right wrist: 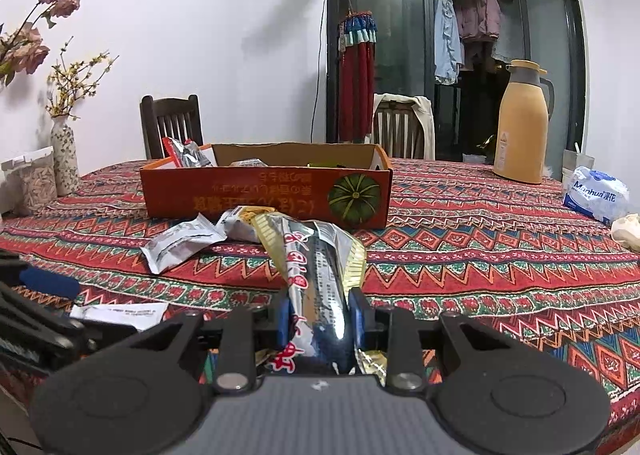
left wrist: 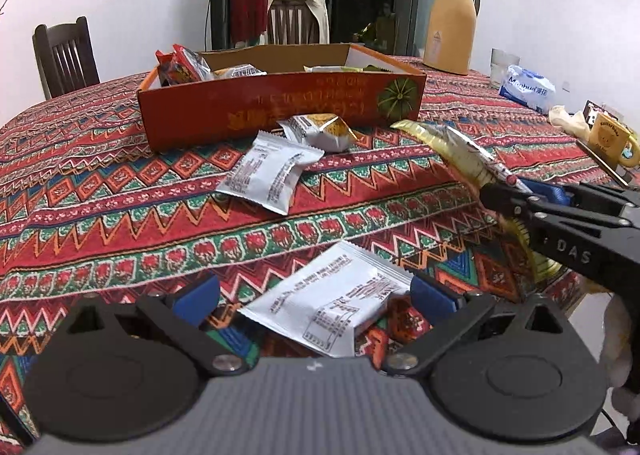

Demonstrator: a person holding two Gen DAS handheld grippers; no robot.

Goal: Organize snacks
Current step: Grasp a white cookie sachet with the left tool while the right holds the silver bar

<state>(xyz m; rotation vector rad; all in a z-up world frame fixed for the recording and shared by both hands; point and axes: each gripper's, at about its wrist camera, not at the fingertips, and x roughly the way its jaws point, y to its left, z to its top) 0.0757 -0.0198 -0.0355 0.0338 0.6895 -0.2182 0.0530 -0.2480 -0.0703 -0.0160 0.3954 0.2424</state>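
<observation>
An orange cardboard box (left wrist: 256,107) (right wrist: 264,195) with several snack packs inside stands mid-table. My right gripper (right wrist: 320,315) (left wrist: 516,195) is shut on a long gold-edged snack packet (right wrist: 320,267) (left wrist: 456,151), lifted off the cloth and pointing toward the box. My left gripper (left wrist: 316,295) is open low over the near edge, and a white snack packet (left wrist: 332,303) lies flat between its blue pads (left wrist: 200,295) without being pinched. Another white packet (left wrist: 272,171) (right wrist: 176,243) and a silver-and-yellow packet (left wrist: 324,131) (right wrist: 244,223) lie in front of the box.
The table (left wrist: 100,215) wears a red patterned cloth. A tan thermos (left wrist: 452,23) (right wrist: 520,123), a tissue pack (left wrist: 528,87) (right wrist: 596,195) and a yellow mug (left wrist: 612,139) sit at the right. A vase (right wrist: 64,159) and container stand far left. Chairs (left wrist: 66,55) line the far side.
</observation>
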